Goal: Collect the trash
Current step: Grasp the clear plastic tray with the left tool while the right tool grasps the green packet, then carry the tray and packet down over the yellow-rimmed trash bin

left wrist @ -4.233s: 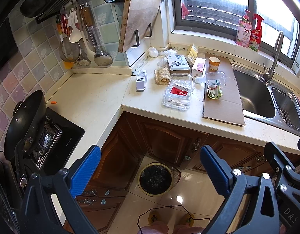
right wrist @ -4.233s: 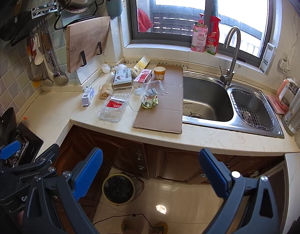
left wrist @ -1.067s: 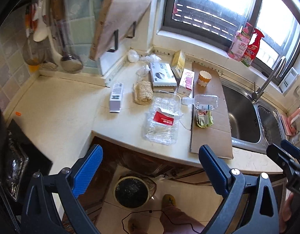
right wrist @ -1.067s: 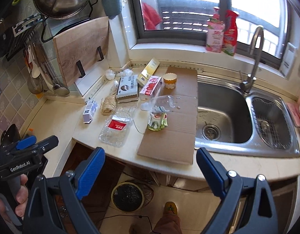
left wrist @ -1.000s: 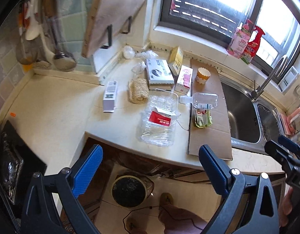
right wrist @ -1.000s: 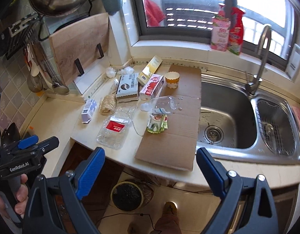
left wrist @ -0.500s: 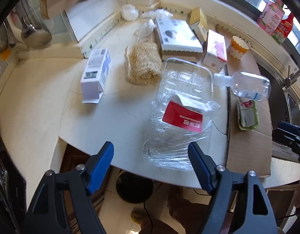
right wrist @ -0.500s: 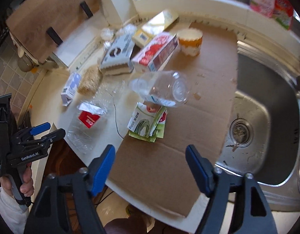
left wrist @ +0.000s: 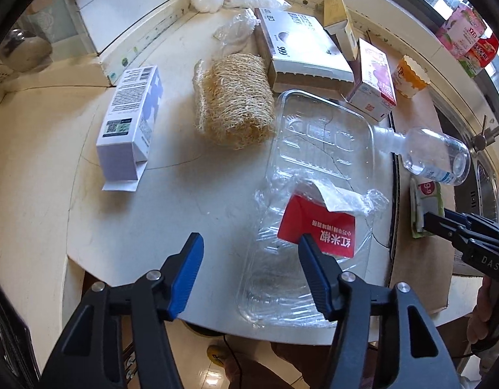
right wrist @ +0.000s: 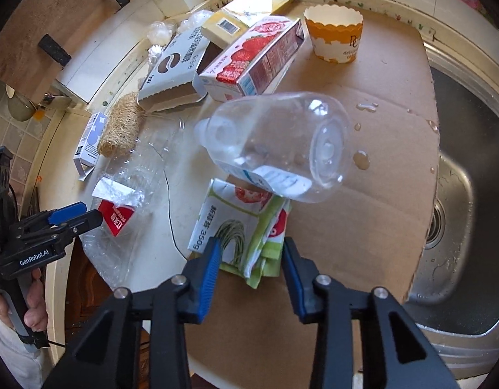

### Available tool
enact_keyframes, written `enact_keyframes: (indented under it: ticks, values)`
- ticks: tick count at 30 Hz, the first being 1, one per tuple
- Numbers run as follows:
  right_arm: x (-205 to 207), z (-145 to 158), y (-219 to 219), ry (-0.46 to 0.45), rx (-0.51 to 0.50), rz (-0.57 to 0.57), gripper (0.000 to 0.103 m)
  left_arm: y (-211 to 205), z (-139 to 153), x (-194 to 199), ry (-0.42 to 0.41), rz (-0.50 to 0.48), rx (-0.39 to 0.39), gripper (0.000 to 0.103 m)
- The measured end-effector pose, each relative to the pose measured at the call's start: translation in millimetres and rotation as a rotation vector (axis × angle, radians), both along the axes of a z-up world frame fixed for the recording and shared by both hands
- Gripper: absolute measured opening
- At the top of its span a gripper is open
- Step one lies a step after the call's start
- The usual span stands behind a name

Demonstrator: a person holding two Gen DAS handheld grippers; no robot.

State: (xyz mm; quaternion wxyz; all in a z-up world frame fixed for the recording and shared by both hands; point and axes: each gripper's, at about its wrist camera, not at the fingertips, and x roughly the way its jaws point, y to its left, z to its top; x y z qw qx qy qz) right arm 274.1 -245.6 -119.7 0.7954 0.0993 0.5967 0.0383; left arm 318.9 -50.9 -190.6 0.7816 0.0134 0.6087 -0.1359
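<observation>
- Lying flat next to the sink, the cardboard sheet is the biggest piece of trash. It looks stiff but light, and its near edge sticks out past the counter, so that edge looks like a good place to pinch.
- The clear plastic tray sits on the counter with crinkly wrap and a red label on top. It looks thin and very light, and it may crack or bend if squeezed hard. Its rim near the counter's front edge is the best spot to grab.
- The left gripper is wide open and holds nothing. It hangs just over the near end of the tray, with one finger over the red label.
- The clear bottle lies on its side, partly on the cardboard. It looks empty, smooth and round, so it could roll or slip. The narrow neck is the safest place to hold.
- The green packet lies flat, tucked a bit under the bottle. It is soft, thin and floppy, so pinch its near edge.
- The right gripper is open and empty, with its fingers on either side of the packet's near end.
</observation>
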Motion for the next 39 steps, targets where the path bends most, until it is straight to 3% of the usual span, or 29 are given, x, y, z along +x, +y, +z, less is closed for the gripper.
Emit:
enact_keyframes:
  ticks: [3, 8, 12, 14, 20, 28, 39]
  values:
    - [2, -1, 0, -0.003, -0.019, -0.002, 0.022, 0, -4, 4, 0.028, -0.005, -0.015, 0.058]
    - [3, -2, -2, -0.003, -0.004, -0.005, 0.016, 0, -14, 9, 0.070, 0.010, -0.082, 0.034]
    - [2, -2, -1, 0.002, 0.018, -0.007, 0.013, 2, -15, 8, 0.069, 0.033, -0.102, 0.024]
    - [1, -1, -1, 0.005, 0.027, -0.009, 0.013, 6, -11, 5, 0.061, 0.044, -0.145, 0.010]
    - [-2, 2, 4, 0.002, 0.041, -0.002, 0.012, -1, 7, -2, 0.002, 0.082, -0.144, 0.004]
    - [-9, 9, 12, -0.017, 0.061, 0.021, 0.011, 4, 47, -22, -0.098, 0.132, -0.137, 0.004]
    - [-30, 52, 53, -0.094, 0.095, 0.173, 0.010, 49, 107, -111, -0.203, 0.180, -0.101, 0.004]
